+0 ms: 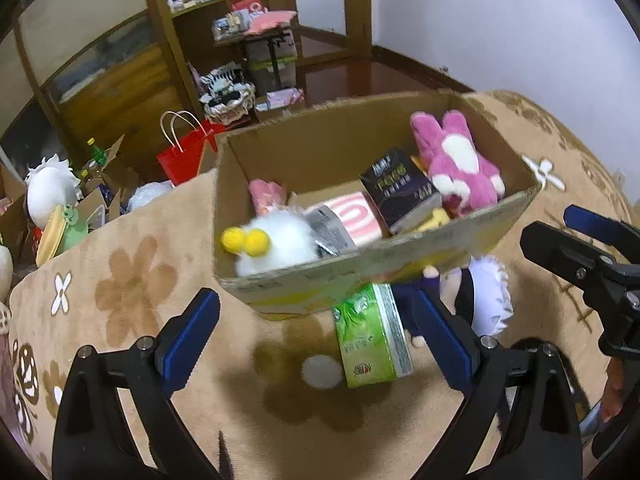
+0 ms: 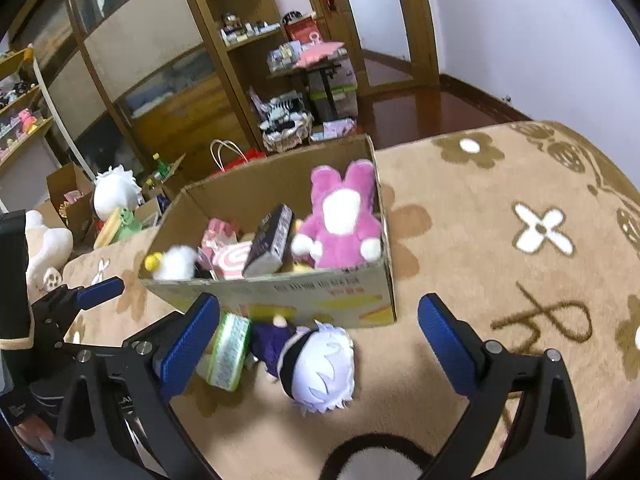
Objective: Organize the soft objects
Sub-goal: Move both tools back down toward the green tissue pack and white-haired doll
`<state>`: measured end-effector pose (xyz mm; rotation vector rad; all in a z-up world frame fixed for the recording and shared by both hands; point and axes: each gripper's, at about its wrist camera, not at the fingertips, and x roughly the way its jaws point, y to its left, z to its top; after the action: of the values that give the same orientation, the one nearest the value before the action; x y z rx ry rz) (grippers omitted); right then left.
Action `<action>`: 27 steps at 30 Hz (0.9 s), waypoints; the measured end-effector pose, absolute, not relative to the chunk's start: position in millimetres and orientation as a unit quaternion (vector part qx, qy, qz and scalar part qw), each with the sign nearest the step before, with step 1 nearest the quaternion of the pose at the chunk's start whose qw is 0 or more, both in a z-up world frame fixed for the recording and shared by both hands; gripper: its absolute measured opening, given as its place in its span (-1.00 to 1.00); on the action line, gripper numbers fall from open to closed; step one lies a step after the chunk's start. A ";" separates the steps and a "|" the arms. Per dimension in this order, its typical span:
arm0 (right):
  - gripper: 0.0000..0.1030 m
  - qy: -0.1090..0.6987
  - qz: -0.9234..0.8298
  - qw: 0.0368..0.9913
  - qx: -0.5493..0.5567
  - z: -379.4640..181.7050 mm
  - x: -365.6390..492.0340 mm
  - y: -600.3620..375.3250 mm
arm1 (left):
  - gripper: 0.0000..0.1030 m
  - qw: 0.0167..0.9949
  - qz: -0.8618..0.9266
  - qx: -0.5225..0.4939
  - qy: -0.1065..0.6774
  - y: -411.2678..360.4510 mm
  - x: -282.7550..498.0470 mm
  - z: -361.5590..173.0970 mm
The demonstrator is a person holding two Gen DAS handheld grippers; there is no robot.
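Observation:
A cardboard box (image 1: 304,284) (image 2: 304,294) stands on the tan flowered blanket. It holds a pink plush rabbit (image 1: 456,164) (image 2: 340,220), a white fluffy toy with yellow balls (image 1: 276,244) (image 2: 176,262), a dark tissue pack (image 1: 400,188) (image 2: 272,240) and a pink striped pack (image 1: 356,216) (image 2: 232,258). In front of the box lie a green tissue pack (image 1: 372,340) (image 2: 230,352) and a white-haired doll in purple (image 1: 484,296) (image 2: 316,360). My left gripper (image 1: 320,340) is open and empty above the green pack. My right gripper (image 2: 320,340) is open and empty above the doll; it also shows in the left wrist view (image 1: 560,228).
The blanket (image 1: 132,288) (image 2: 500,260) ends at the far and left sides. Beyond it are a red paper bag (image 1: 184,156), plush toys and open boxes on the floor (image 1: 52,200), a wicker basket (image 2: 286,130) and wooden shelves (image 2: 240,40).

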<state>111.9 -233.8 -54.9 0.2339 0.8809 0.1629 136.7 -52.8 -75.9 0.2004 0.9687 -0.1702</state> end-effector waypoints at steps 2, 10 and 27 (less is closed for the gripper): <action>1.00 0.435 0.078 0.889 0.117 -61.6 113.8 -235.1 | 0.87 0.870 -0.084 0.102 0.475 -55.5 138.5 -81.9; 1.00 0.466 0.081 0.871 0.131 -82.2 120.9 -233.2 | 0.87 0.853 -0.093 0.098 0.505 -59.9 143.8 -100.0; 1.00 0.516 0.071 0.844 0.127 -117.2 131.9 -234.4 | 0.87 0.821 -0.110 0.112 0.548 -77.4 150.8 -133.2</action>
<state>131.9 -234.4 -117.2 0.2679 1.0881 0.1499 150.8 -77.4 -133.2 0.2383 1.1671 -0.2346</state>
